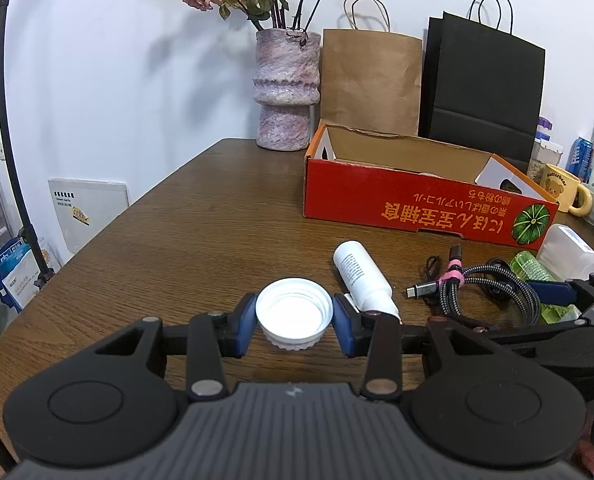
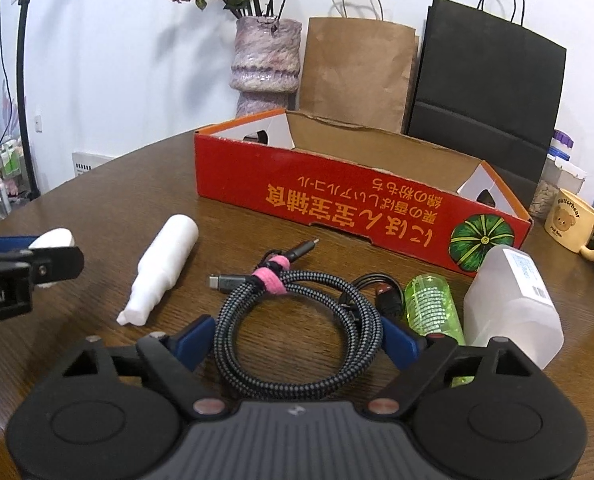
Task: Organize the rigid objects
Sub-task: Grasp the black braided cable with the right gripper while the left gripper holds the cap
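Note:
My left gripper [image 1: 294, 322] is shut on a white screw cap [image 1: 293, 308], held open side up just above the wooden table [image 1: 185, 240]. The cap's edge [image 2: 53, 238] also shows at the left of the right wrist view. A white squeeze bottle [image 1: 361, 276] [image 2: 165, 268] lies beside it. My right gripper [image 2: 297, 342] stands open around a coiled braided cable [image 2: 297, 320] with a pink tie, its blue pads close against the coil's two sides. The coil lies flat and looks unsqueezed. One right finger [image 1: 553, 292] shows beside the cable [image 1: 485, 284].
A red open cardboard box [image 2: 337, 200] stands behind the objects. A green bottle [image 2: 433, 308] and a translucent white bottle [image 2: 513, 308] lie right of the cable. A yellow bear mug [image 2: 577, 224], a vase [image 2: 265, 64] and paper bags [image 2: 357, 68] line the back.

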Action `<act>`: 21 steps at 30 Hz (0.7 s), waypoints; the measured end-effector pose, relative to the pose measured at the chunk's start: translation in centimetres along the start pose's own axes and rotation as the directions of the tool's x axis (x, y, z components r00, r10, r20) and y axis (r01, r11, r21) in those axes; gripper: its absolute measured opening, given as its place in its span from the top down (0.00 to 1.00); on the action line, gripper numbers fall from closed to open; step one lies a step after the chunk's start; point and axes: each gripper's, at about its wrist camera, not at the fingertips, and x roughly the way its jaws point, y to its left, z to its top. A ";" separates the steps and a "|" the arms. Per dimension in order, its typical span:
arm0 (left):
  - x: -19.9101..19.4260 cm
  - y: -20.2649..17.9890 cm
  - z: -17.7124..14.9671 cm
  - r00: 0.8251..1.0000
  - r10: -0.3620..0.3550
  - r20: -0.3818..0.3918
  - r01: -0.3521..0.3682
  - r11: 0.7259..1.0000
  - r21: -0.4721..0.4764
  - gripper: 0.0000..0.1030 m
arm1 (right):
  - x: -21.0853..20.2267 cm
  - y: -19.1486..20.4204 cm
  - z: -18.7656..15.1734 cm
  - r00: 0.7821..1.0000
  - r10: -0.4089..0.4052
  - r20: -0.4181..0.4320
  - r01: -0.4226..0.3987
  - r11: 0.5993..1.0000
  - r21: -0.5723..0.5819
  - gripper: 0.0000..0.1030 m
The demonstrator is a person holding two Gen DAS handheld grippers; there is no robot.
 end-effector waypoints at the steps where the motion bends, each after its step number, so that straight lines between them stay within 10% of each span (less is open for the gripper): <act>1: 0.0 0.0 0.0 1.000 0.000 0.000 0.000 1.000 -0.001 0.60 | -0.1 0.0 0.0 1.000 -0.001 0.005 0.001 1.000 -0.002 0.15; 21: -0.2 0.0 0.2 1.000 0.008 0.006 -0.008 1.000 -0.009 0.60 | -2.9 -0.3 0.1 0.994 -0.001 0.108 -0.001 1.000 0.014 0.16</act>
